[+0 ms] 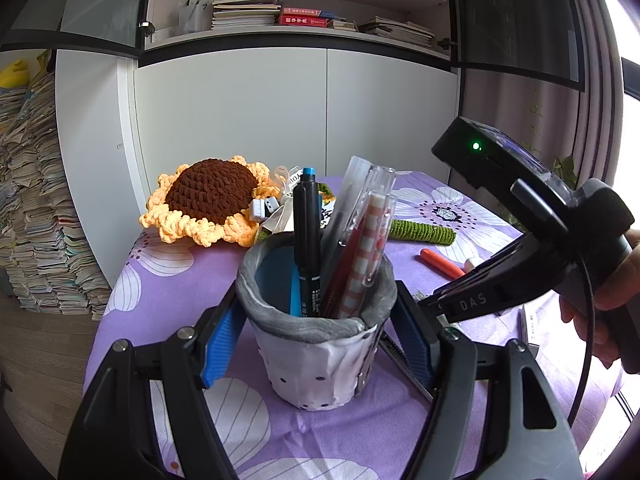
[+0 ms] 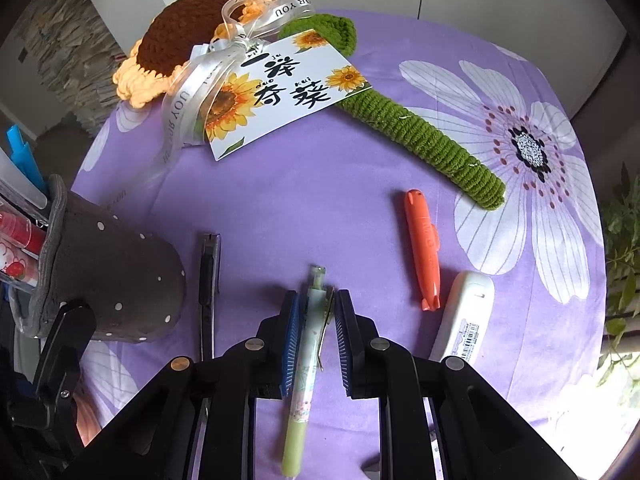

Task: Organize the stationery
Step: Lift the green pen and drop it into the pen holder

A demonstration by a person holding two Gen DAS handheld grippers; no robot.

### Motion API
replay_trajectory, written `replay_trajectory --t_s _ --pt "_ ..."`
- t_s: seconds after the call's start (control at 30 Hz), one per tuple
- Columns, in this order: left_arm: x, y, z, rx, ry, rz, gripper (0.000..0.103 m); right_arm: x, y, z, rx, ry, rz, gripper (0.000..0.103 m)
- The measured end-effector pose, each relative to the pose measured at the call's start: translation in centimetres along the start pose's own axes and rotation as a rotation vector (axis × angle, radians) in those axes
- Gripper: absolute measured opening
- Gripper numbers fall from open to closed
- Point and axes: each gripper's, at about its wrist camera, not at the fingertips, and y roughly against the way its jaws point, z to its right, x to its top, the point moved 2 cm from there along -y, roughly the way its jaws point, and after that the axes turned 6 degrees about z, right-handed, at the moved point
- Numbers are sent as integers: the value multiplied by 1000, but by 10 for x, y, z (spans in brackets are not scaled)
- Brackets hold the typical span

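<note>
The right gripper [image 2: 316, 330] was pointed steeply down, clamped on a pen [image 2: 308, 364]; bare counter [image 2: 300, 200] lay ahead. The left gripper [image 1: 320, 336] was clamped around the cup [image 1: 316, 344].

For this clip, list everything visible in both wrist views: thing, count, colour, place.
pen holder: one, grey rim and white dotted body, on the tablecloth, clamped between the left gripper's pads
pens in the holder: several, black, blue, red, checked, upright
green pen: one, pale green, lying on the cloth between the right gripper's pads
orange pen: one, lying right of the green pen
utility knife: one, black, lying beside the holder
white case: one, white with a barcode, right of the orange pen
crochet sunflower: one, brown, orange, green stem, far side, with ribbon
card: one, white, sunflower print
tablecloth: purple, floral
bookshelf: white, behind
left gripper: black, blue pads
right gripper: black, blue pads
</note>
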Motion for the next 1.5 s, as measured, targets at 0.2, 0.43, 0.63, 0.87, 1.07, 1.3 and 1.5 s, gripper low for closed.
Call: replay_trajectory --t_s 0.2,0.43,0.63,0.87,1.07,1.3,1.5 --pt "0 0 0 0 0 0 70 -7 3 -16 -12 43 17 16" --pt "0 0 0 0 0 0 70 -16 56 -10 54 1 144 16" --pt "0 0 0 0 1 0 70 -31 119 -19 108 4 319 16" --pt "-1 0 1 -3 3 -1 70 -25 175 -34 147 48 490 16" --pt "-1 -3 1 -16 13 -13 71 -10 209 -53 188 97 586 15" --pt "-1 -3 0 -23 20 -19 71 8 197 -69 275 125 582 14" --pt "-1 -3 0 -26 23 -22 71 26 174 -75 333 107 550 14"
